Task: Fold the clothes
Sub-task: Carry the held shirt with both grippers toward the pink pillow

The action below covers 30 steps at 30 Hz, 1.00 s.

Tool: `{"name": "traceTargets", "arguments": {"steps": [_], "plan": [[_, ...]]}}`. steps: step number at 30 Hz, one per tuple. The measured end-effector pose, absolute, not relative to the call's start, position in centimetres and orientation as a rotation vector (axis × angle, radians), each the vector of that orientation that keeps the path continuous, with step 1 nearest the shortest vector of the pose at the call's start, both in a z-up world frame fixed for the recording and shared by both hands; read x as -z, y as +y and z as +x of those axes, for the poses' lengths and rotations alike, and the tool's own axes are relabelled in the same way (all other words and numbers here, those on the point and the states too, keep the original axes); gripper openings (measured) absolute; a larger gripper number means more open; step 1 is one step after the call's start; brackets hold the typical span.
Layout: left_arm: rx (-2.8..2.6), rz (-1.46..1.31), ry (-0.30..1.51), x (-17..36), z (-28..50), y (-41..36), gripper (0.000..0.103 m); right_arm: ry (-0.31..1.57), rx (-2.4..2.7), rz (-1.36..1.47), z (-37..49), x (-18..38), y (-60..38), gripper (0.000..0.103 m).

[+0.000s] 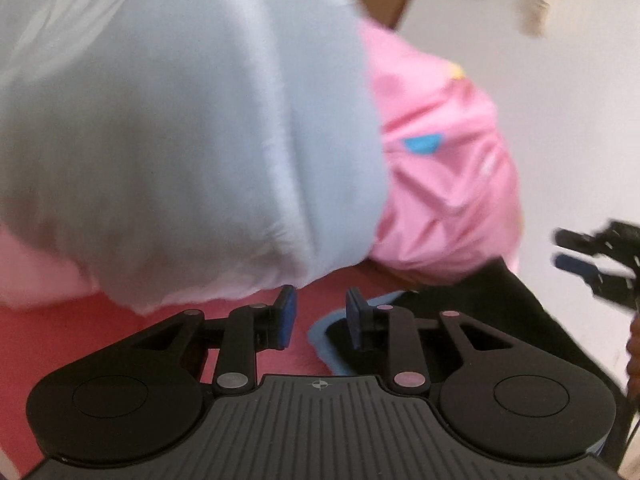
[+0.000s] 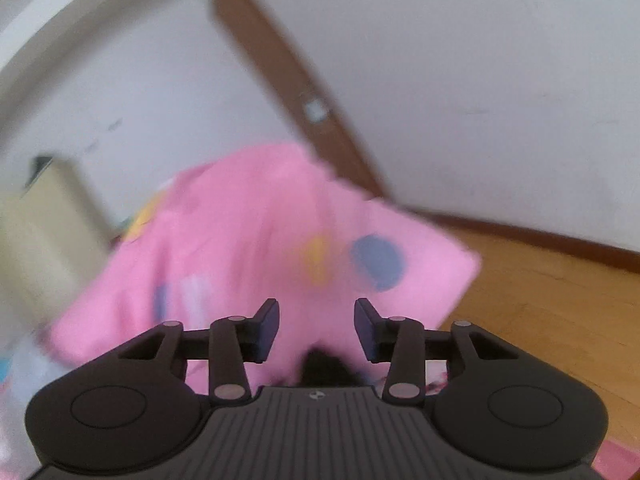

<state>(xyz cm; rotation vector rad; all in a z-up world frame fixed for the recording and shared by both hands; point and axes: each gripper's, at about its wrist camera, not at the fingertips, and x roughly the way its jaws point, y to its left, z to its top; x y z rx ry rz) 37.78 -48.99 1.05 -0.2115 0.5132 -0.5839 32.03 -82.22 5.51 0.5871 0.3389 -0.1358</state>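
2 grippers, and neither has any cloth: the left gripper [image 1: 320, 316] and right gripper [image 2: 317, 330] both have fingers apart with nothing between them. A black garment with pale blue trim [image 1: 460, 320] lies flat just past the left fingers on a red surface [image 1: 100, 332], probably laid out for folding. Pale blue fabric [image 1: 180, 140] looms up-left of them, a pink blanket [image 2: 260, 240] beyond. Open wood floor [image 2: 560, 292] sits right of the right fingers. Everything's blurry.
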Motion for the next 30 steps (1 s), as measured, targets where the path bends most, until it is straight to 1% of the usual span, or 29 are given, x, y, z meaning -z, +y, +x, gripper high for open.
{"name": "traceTargets", "arguments": {"steps": [3,8,11,13,17,22,23,25,29,30], "plan": [[0.635,-0.093,0.463,-1.2,35.9,-50.7,0.027,0.501,0.046,0.437,33.7,-5.4,-79.1,0.028],[0.621,-0.048,0.522,0.4,35.8,-52.4,0.027,0.737,-0.066,0.266,38.9,-3.0,-73.1,0.026],[0.609,-0.050,0.544,1.3,36.2,-52.4,0.027,0.840,-0.029,0.172,42.1,-1.1,-70.2,0.027],[0.601,-0.059,0.562,1.9,36.5,-52.3,0.027,0.830,0.001,0.192,43.3,-0.8,-69.9,0.028],[0.591,-0.059,0.560,1.9,36.8,-52.0,0.027,0.729,0.122,0.328,43.8,-1.1,-71.2,0.029],[0.576,-0.066,0.561,2.0,37.2,-51.6,0.027,0.506,0.072,0.519,38.3,-3.7,-74.4,0.029],[0.573,-0.068,0.566,2.1,37.3,-51.5,0.027,0.484,0.060,0.556,37.0,-4.3,-75.6,0.029],[0.568,-0.071,0.578,2.4,37.4,-51.6,0.027,0.536,0.037,0.625,35.8,-4.4,-77.6,0.029],[0.560,-0.068,0.591,2.7,37.5,-52.0,0.027,0.683,0.136,0.791,36.2,-1.3,-81.6,0.029],[0.558,-0.066,0.593,2.7,37.6,-52.0,0.027,0.668,0.162,0.859,36.0,-0.6,-82.6,0.028]]}}
